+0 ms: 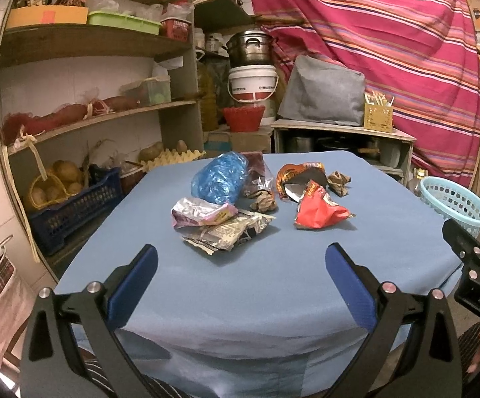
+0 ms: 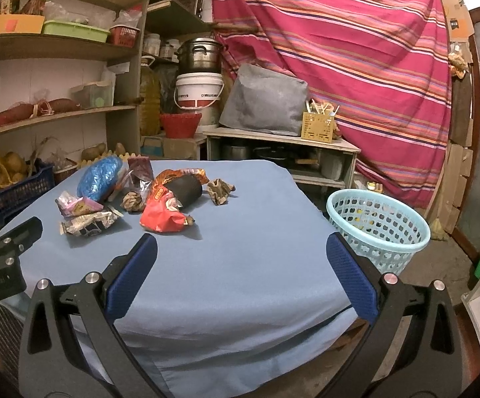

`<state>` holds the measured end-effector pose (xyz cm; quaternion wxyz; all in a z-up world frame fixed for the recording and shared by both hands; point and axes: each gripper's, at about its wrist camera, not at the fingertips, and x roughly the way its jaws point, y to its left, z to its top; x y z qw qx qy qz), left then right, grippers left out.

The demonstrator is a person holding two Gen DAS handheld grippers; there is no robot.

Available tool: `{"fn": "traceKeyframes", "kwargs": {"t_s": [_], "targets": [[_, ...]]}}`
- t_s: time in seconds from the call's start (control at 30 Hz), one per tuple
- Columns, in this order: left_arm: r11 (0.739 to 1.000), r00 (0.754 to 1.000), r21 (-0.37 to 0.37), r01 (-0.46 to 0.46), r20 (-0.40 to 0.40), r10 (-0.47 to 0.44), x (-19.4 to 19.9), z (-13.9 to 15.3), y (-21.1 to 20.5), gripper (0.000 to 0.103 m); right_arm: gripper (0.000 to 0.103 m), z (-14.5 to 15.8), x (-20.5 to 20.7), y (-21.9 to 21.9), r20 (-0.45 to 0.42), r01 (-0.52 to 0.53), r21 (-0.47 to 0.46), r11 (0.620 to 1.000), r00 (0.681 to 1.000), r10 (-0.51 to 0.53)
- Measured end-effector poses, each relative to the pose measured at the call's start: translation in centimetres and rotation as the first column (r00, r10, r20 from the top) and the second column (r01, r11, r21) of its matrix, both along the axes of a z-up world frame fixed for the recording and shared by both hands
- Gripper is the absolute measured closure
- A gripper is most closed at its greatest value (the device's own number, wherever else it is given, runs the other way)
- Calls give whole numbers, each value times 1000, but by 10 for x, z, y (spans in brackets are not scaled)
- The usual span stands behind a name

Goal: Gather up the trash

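A pile of trash lies on the blue-clothed table [image 1: 240, 292]: a red snack wrapper [image 1: 319, 212] [image 2: 163, 214], a blue plastic bag [image 1: 220, 177] [image 2: 100, 174], a pink-and-silver wrapper [image 1: 200, 214] [image 2: 75, 206], a crumpled printed wrapper [image 1: 230, 233] [image 2: 89, 224], an orange wrapper [image 1: 301, 174] [image 2: 180, 182] and brown paper balls [image 1: 338, 181] [image 2: 220, 190]. A light-blue basket [image 1: 453, 204] [image 2: 377, 229] stands right of the table. My left gripper [image 1: 240, 265] and right gripper [image 2: 241, 258] are open and empty, near the table's front edge, short of the trash.
Wooden shelves [image 1: 84, 46] with boxes and potatoes stand at the left. A low cabinet [image 2: 283, 147] with a grey bag, pots and a white bucket [image 2: 198, 91] stands behind the table. A striped cloth [image 2: 356, 66] hangs at the back.
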<state>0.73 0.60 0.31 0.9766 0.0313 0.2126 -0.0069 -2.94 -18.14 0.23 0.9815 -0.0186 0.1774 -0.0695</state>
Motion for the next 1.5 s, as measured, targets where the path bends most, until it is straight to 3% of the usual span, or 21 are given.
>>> {"fn": "traceKeyframes", "kwargs": {"t_s": [0.67,0.77,0.87,0.97,1.13,1.23,1.5], "targets": [[999,999,-26,27,-22,-27,14,-3,10,4,4,-3,17,-6,5,35,-31,999,999,-35],[999,1000,-34,14,-21,-14,33,0,22,4,4,1,33,-10,-14,15,-42,999,1000,-15],[1000,999,-16,11,-36,-12,60,2,29,4,4,2,56,-15,-31,-16,3,1000,999,16],[1000,997,3,29,-77,-28,89,5,34,4,4,2,88,-17,-100,-45,38,998,994,49],[999,997,49,7,-72,-3,125,15,46,4,4,8,127,-13,-98,-78,1,997,992,77],[997,999,74,-21,-48,25,143,18,51,4,4,13,154,-8,-139,-96,-8,995,986,94],[998,991,49,-46,-123,52,166,-3,75,4,4,-6,194,-5,-200,-114,7,993,973,113]]}}
